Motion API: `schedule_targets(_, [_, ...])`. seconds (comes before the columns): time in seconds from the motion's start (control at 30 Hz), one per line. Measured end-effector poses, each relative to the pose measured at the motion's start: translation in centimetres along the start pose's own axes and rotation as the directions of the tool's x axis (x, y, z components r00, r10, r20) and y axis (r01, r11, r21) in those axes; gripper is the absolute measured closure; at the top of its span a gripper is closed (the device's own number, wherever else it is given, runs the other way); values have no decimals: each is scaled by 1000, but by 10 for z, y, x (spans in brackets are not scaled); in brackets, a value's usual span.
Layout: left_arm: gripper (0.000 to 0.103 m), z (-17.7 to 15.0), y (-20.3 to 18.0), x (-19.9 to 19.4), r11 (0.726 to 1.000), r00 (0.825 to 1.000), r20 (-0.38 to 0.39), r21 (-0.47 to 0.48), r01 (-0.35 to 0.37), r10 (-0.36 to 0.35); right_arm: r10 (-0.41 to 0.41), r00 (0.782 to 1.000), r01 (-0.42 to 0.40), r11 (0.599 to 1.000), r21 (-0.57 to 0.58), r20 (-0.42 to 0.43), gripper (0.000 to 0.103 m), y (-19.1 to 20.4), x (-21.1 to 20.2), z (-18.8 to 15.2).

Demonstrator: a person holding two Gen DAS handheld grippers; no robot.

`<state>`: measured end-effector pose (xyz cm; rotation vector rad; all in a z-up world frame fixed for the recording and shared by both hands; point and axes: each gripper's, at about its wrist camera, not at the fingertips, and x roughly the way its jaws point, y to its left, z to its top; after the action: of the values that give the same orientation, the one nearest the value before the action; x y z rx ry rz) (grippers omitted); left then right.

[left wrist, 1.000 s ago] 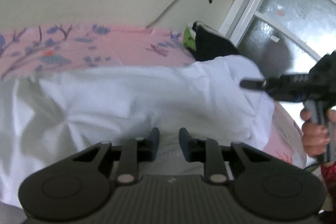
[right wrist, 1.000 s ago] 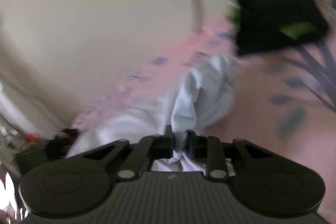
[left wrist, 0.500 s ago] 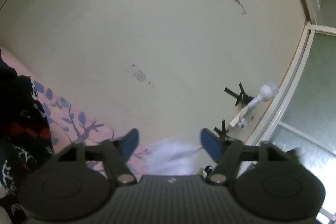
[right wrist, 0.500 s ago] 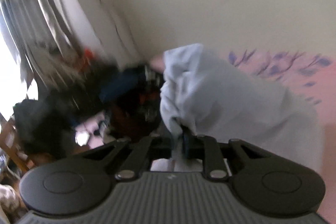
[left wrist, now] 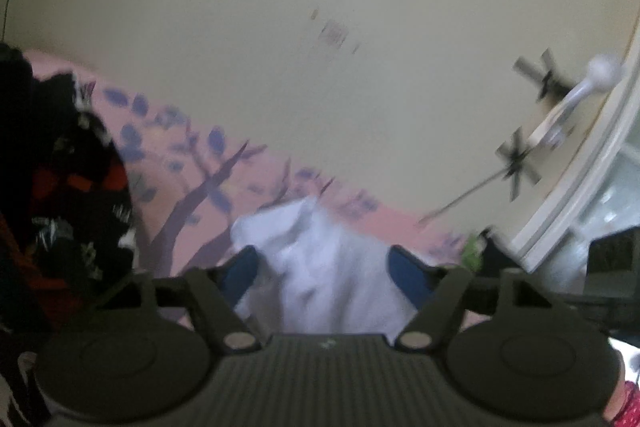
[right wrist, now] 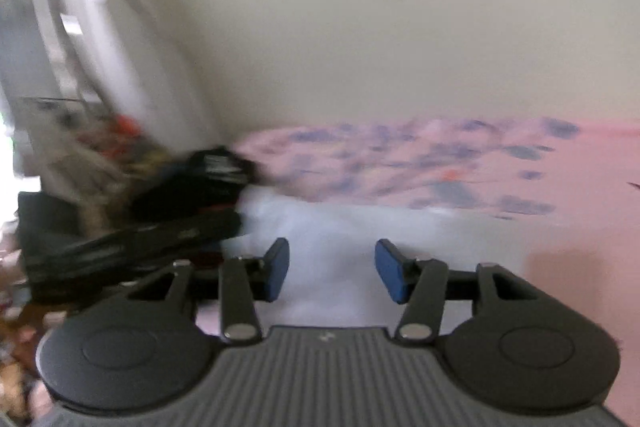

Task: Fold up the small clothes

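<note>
On the pink floral bed sheet [right wrist: 568, 163] the white garment [left wrist: 320, 267] lies rumpled between my closing left tongs [left wrist: 324, 269], untouched, and below my empty, parted right tongs [right wrist: 331, 269]; light, limp cloth, best pinched at hem corners.

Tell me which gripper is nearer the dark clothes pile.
Probably left. The left gripper, closing around the white garment, has the dark clothes pile right beside it. The right gripper, open above the garment, sees the pile farther off.
</note>
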<state>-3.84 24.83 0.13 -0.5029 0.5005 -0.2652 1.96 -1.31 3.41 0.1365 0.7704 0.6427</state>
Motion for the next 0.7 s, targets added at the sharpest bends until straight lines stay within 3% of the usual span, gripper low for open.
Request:
schedule_targets(0.03, [43, -2, 2, 11, 1000, 999, -45, 2, -31, 32, -10, 999, 12, 999, 36, -39, 96, -14, 14, -4])
schedule_targets(0.07, [44, -5, 5, 21, 998, 995, -80, 2, -63, 63, 13, 1000, -11, 997, 70, -29, 102, -27, 17, -6])
schedule_targets(0.13, [42, -10, 8, 34, 993, 987, -116, 24, -112, 114, 48, 999, -47, 990, 133, -3, 103, -38, 15, -8])
schedule_targets(0.23, [40, -12, 7, 33, 993, 988, -102, 40, -114, 118, 84, 996, -85, 985, 149, 15, 102, -38, 6, -12])
schedule_targets(0.27, [36, -13, 8, 33, 993, 988, -99, 40, -114, 117, 99, 994, -103, 983, 151, 33, 99, -39, -3, -16])
schedule_targets(0.33, [26, -14, 8, 34, 992, 988, -99, 41, -118, 122, 126, 987, -139, 980, 143, 98, 70, -44, -20, -28])
schedule_targets(0.37, [21, -14, 8, 35, 993, 988, -106, 42, -112, 116, 135, 982, -154, 979, 137, 135, 65, -45, -31, -37])
schedule_targets(0.43, [17, -14, 5, 37, 992, 987, -113, 56, -109, 115, 110, 976, -136, 982, 130, 186, 42, -50, -48, -48])
schedule_targets(0.57, [7, -16, -2, 36, 990, 985, -126, 91, -104, 115, 54, 978, -83, 987, 135, 201, 38, -64, -63, -62])
schedule_targets(0.7, [0, -18, -5, 39, 989, 984, -142, 117, -92, 109, 45, 989, -75, 974, 215, 139, 36, -83, -51, -76])
